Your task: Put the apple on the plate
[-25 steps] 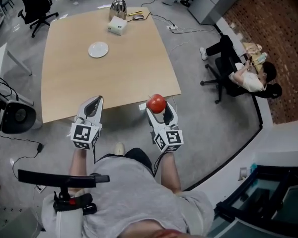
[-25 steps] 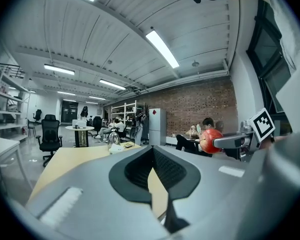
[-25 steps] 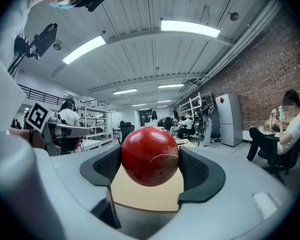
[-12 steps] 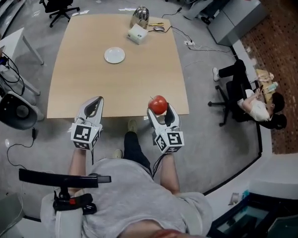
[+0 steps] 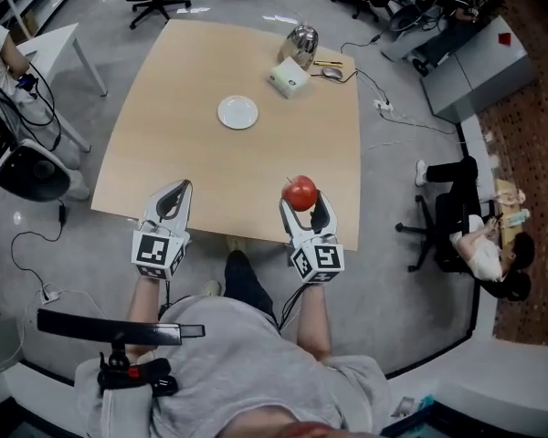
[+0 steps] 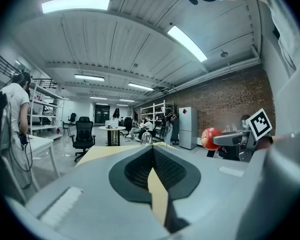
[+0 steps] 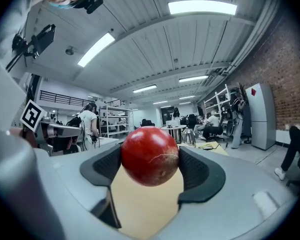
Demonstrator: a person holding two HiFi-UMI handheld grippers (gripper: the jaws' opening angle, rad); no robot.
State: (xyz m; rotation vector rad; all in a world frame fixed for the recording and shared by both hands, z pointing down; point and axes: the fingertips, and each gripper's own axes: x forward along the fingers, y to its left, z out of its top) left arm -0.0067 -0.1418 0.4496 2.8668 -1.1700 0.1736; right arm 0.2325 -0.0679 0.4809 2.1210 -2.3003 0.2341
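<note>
Pinching the apple (image 5: 300,192), the right gripper (image 5: 301,201) hangs at the table (image 5: 192,153) edge, left gripper (image 5: 170,195) fingers closed, empty

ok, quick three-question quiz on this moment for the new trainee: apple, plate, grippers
1. Which holds the apple? A: left gripper. B: right gripper. C: neither.
2. True or false: the apple lies on the plate.
3. Fill in: the left gripper's jaws are ___.

Key: 1 B. 2 false; the plate sits empty on the table, farther across it. 3 shut, with nothing between them.
</note>
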